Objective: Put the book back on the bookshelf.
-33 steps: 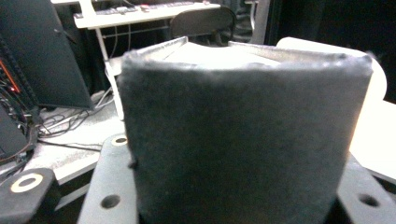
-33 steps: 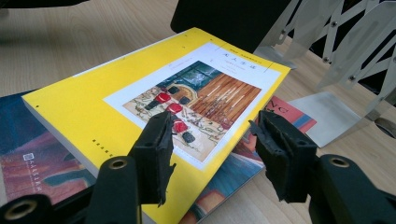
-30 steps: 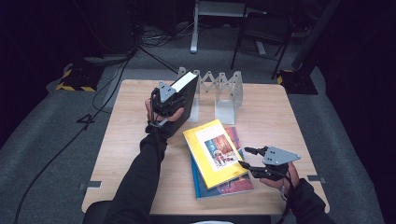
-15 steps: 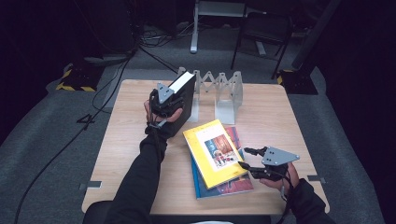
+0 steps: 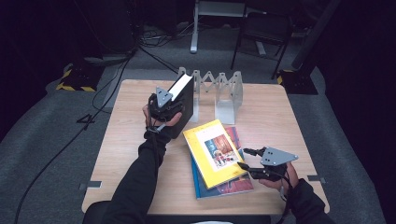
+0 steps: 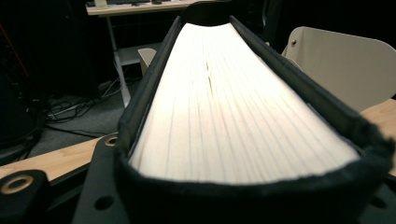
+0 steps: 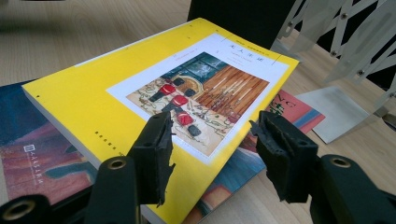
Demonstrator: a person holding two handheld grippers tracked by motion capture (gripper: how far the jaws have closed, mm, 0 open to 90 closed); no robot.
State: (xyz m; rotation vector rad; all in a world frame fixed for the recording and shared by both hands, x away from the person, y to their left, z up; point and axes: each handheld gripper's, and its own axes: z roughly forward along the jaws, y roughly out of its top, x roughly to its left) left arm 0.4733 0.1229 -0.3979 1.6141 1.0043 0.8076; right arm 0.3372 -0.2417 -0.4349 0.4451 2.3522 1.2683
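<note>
While the left gripper (image 5: 169,106) held the thick black book (image 5: 183,103) upright beside the metal rack (image 5: 219,91), its jaws, just eased slightly wider, straddled the covers. It looked heavy and stiff, best gripped across both covers. The right gripper (image 5: 245,164) hovered with jaws spread and empty over the yellow book (image 7: 159,88).

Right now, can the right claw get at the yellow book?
Probably yes: the right claw hangs open just off the yellow book, which lies topmost on the stack, nothing between them.
</note>
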